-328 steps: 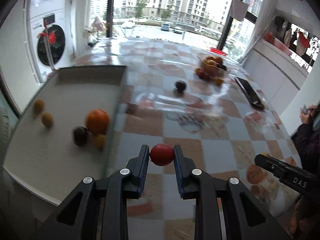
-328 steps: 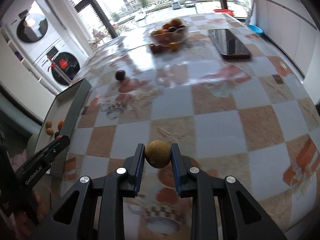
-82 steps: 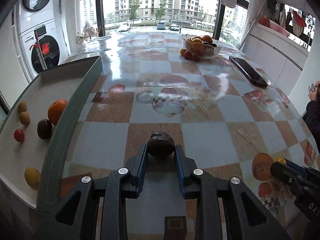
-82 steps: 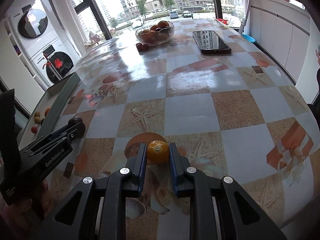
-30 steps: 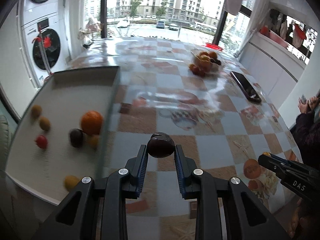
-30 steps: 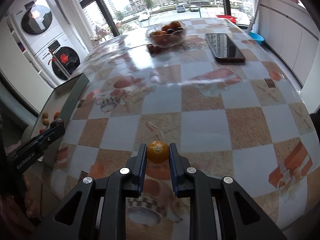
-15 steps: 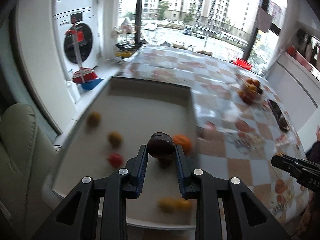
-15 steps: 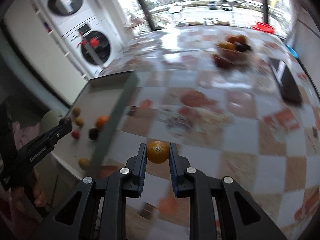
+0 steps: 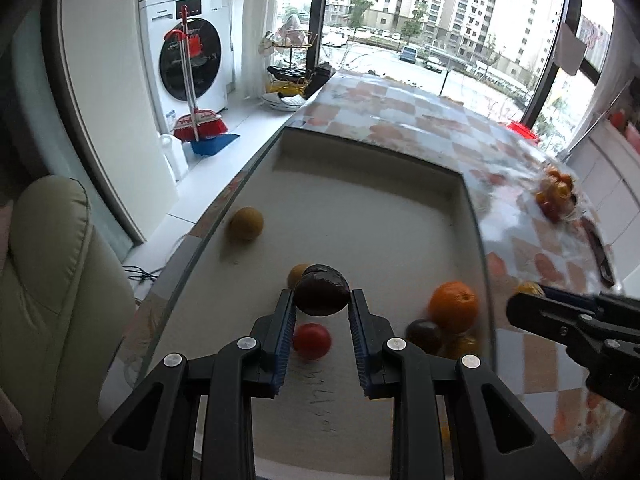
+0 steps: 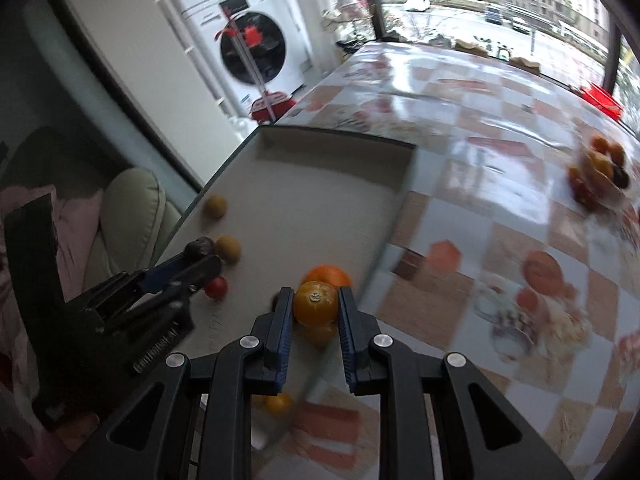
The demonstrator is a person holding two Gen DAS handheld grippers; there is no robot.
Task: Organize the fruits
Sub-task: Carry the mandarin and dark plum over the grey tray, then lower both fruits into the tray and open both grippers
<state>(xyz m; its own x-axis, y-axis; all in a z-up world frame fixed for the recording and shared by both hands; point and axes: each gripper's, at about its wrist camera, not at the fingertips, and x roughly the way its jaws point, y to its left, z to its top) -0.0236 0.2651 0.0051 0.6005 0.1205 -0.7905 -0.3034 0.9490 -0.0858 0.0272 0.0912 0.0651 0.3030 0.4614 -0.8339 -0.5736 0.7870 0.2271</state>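
Carrying a dark plum (image 9: pixel 321 290) clamped in the left gripper (image 9: pixel 321 312) and a small orange (image 10: pixel 315 304) pinched in the right gripper (image 10: pixel 315 310) over the tray (image 9: pixel 372 148), needing lowering and releasing among the fruit.

A dark plum (image 9: pixel 321 290) is sitting clamped between the left hand-held gripper's (image 9: pixel 322 303) fingers above the tray (image 9: pixel 384 220), and a small orange citrus (image 10: pixel 316 303) is sitting pinched in the right hand-held gripper (image 10: pixel 315 304) over the tray's right edge. In the tray a big orange (image 9: pixel 454 306), a red fruit (image 9: pixel 311 341), a second dark plum (image 9: pixel 423 335) and two tan fruits (image 9: pixel 245 223) (image 9: pixel 298 276) are lying loose. On the table a bowl of fruit (image 10: pixel 600 178) is standing well apart, blurred.
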